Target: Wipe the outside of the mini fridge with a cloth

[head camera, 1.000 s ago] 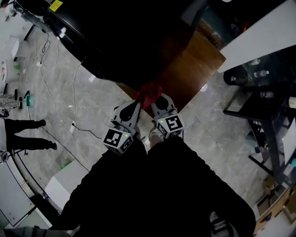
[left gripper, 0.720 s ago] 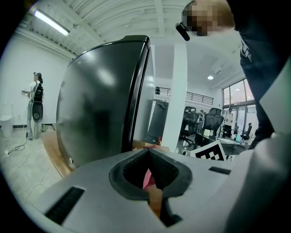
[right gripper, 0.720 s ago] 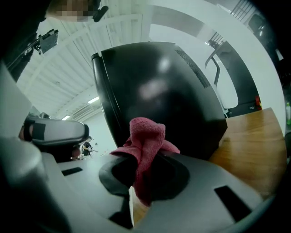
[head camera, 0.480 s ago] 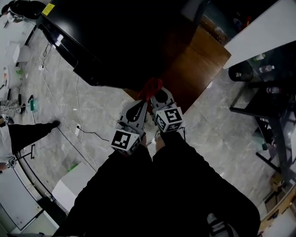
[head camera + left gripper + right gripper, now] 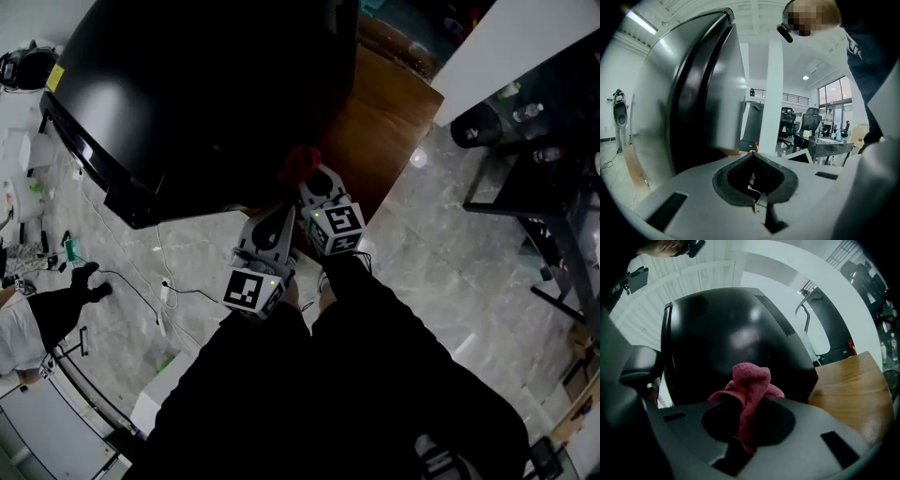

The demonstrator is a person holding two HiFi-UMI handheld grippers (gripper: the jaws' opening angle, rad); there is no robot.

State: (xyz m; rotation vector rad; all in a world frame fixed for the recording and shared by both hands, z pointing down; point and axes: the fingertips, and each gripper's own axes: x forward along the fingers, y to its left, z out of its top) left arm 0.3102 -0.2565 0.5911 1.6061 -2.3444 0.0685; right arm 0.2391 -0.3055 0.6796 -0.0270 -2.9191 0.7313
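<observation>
The black mini fridge (image 5: 206, 103) stands on a wooden stand (image 5: 384, 131) and fills the upper left of the head view. My right gripper (image 5: 311, 180) is shut on a red cloth (image 5: 300, 161), and the cloth sits at the fridge's lower edge. From the right gripper view, the cloth (image 5: 750, 378) bunches up out of the right gripper (image 5: 750, 401), with the fridge's dark side (image 5: 731, 329) just behind it. My left gripper (image 5: 274, 220) is beside the right one and shut on nothing. The left gripper (image 5: 752, 157) points along the fridge's glossy wall (image 5: 693, 93).
Cables (image 5: 155, 281) trail over the marble floor at left. A person's legs (image 5: 56, 309) stand at the far left. A black shelf frame (image 5: 553, 187) with bottles is at right, beside a white counter (image 5: 506, 47). A white box (image 5: 159, 403) is low left.
Both grippers and the cloth have moved up to the fridge's lower edge. The head view has shifted, so the fridge fills more of it. The person at left has walked farther away.
</observation>
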